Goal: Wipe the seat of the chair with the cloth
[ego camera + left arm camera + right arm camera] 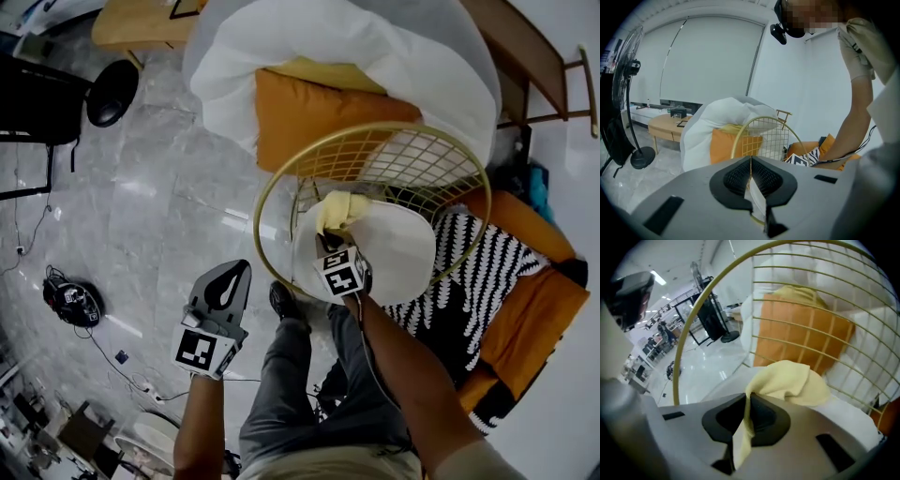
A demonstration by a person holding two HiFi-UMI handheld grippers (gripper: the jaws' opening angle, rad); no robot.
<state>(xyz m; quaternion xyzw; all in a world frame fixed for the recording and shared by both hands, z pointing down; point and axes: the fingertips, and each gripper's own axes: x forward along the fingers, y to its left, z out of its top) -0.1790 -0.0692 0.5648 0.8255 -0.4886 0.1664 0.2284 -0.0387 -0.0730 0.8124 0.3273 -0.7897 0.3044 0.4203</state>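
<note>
The chair is a round gold wire frame with a white seat. A pale yellow cloth lies bunched on the seat's near left part. My right gripper is shut on that cloth; in the right gripper view the cloth runs down between the dark pads of the gripper. My left gripper hangs over the floor left of the chair, shut and holding nothing. In its own view the left gripper has its pads pressed together, with the chair's wire back beyond.
A white beanbag with an orange cushion stands behind the chair. A black-and-white zigzag cushion and orange cushion lie to the right. A fan base, wooden table and cabled device are on the left.
</note>
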